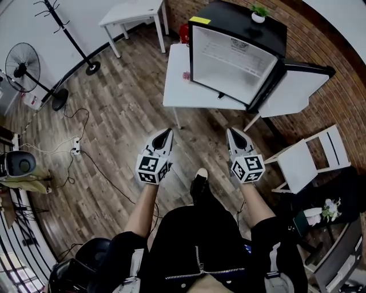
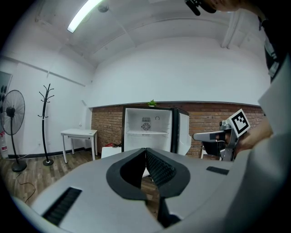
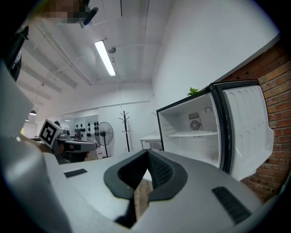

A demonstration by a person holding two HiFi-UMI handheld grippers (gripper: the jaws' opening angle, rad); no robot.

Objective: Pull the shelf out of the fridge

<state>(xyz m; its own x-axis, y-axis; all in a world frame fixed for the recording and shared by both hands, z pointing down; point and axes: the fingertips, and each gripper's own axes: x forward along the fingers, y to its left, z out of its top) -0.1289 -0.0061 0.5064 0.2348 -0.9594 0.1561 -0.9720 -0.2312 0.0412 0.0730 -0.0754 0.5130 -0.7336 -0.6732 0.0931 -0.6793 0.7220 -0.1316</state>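
1. I have the fridge (image 1: 229, 66) straight ahead; it stands on a low white table (image 1: 180, 91) against a brick wall; its door (image 1: 294, 88) is swung wide open on the fridge's right as I face it; a small potted plant (image 1: 258, 12) sits on the fridge's top.
2. The shelf (image 2: 146, 133) is inside the fridge; it is a pale, level sheet across the upper part of the cabinet, just below the round grille on the fridge's back wall; the right gripper view shows it from the side, running the cabinet's full width.
3. The left gripper (image 1: 164, 136) is well short of the fridge, over the wooden floor (image 1: 114, 114) in front of the table; it points at the open cabinet; its jaws are pressed together, with nothing between them.
4. The right gripper (image 1: 235, 136) is beside the left one and just as far from the fridge, on the door side; its jaws are also closed tight on each other and hold nothing.
5. Neither gripper touches the fridge, the door or the shelf; one black shoe (image 1: 199, 180) shows on the floor between them.
6. A white folding chair (image 1: 311, 157) stands near the fridge on its door side; a second white table (image 1: 132, 12) stands off the fridge's other side; a coat stand (image 1: 66, 28) and a floor fan (image 1: 23, 67) are farther out that way, well apart from the fridge.
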